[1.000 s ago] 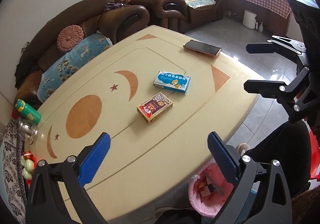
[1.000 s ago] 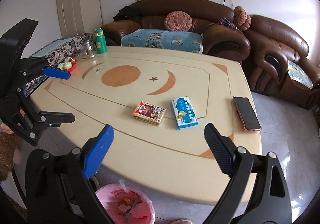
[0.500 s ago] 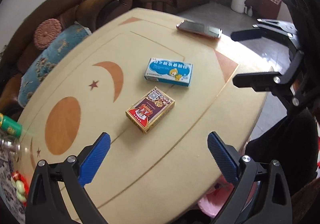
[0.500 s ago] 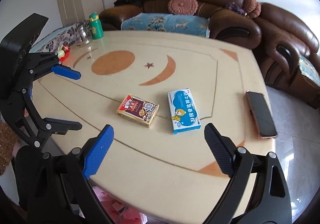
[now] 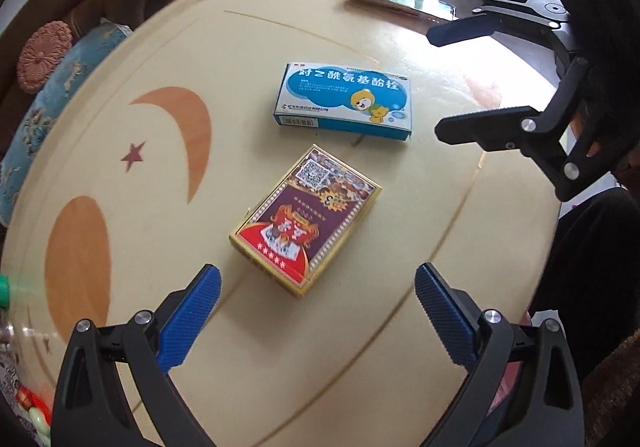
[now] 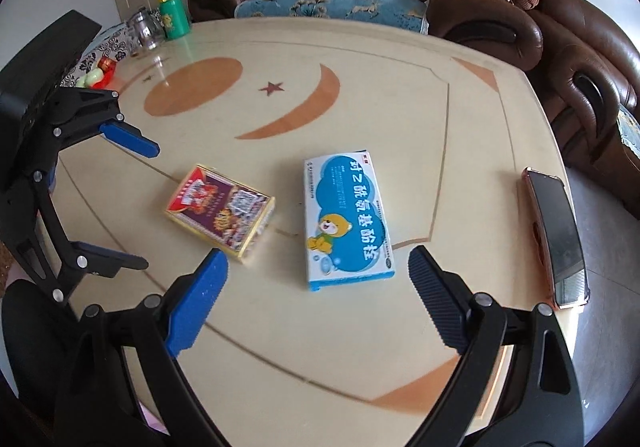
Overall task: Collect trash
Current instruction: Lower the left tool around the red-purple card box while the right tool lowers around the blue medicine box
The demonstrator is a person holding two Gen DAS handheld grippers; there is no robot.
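A red and gold card box (image 5: 306, 217) lies flat on the cream table (image 5: 160, 59); it also shows in the right wrist view (image 6: 222, 209). A blue and white medicine box (image 5: 346, 99) lies just beyond it, and shows in the right wrist view (image 6: 346, 219). My left gripper (image 5: 318, 307) is open and empty, hovering just short of the card box. My right gripper (image 6: 318, 295) is open and empty, just short of the medicine box. Each gripper shows in the other's view, the right one (image 5: 456, 79) and the left one (image 6: 140, 203).
A phone (image 6: 556, 235) lies near the table's right edge. A green bottle (image 6: 173, 13), a glass jar (image 6: 145, 29) and small red and green items (image 6: 100, 73) stand at the far left corner. Brown sofas (image 6: 520, 27) ring the table.
Both grippers have moved forward and down over the table, closing on the two boxes. The pink trash bin below the table edge has dropped out of view.
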